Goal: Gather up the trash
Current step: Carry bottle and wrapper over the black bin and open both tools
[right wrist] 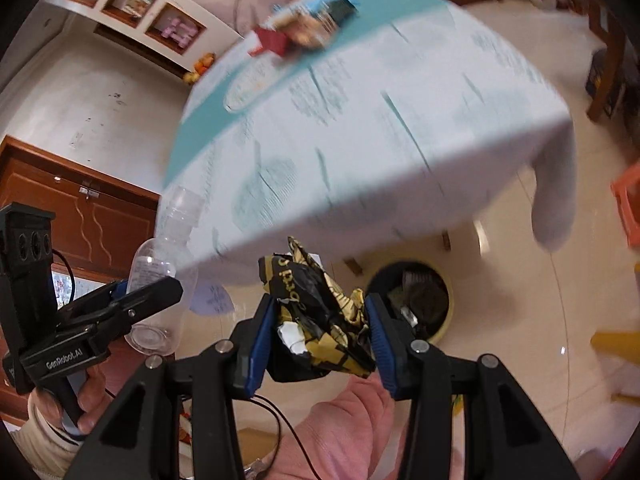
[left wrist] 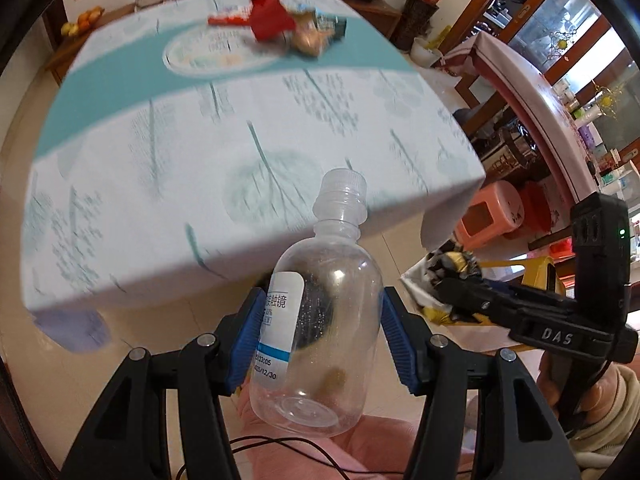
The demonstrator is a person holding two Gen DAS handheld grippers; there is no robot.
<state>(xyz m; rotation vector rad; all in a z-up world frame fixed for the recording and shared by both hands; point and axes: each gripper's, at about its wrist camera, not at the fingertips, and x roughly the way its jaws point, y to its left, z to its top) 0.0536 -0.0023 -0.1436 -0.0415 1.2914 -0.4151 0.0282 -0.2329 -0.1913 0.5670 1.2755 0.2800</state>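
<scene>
The left gripper (left wrist: 320, 332) is clenched on a clear plastic bottle (left wrist: 320, 320), blue pads pressing its belly from both sides, cap pointing to twelve o'clock in the left wrist view. The right gripper (right wrist: 320, 344) is clenched on a crumpled black-and-gold wrapper (right wrist: 320, 320), which bulges up out of the jaws. Both loads are off the table, held over the floor on the near side.

Just beyond the right gripper, at about two o'clock in the right wrist view, stands a yellow-rimmed bin with a dark liner (right wrist: 416, 300), already holding some scraps. Judging from this, the step in hand is dropping both pieces in. To do it well, bring each load right over the mouth before letting go: the wrapper is light and could drift or cling to a pad, and the bottle is smooth and round and would likely bounce off the rim and roll if released off-centre. One gripper at a time seems wise, since the mouth looks narrow for two.

The tablecloth's hanging edge and corner (right wrist: 552, 200) overhang close above the bin at twelve to one o'clock, so approach low from the near side. Open tiled floor lies to three o'clock. Farther off, mid-table at twelve o'clock, more wrappers (left wrist: 280, 20) wait, blurred.
</scene>
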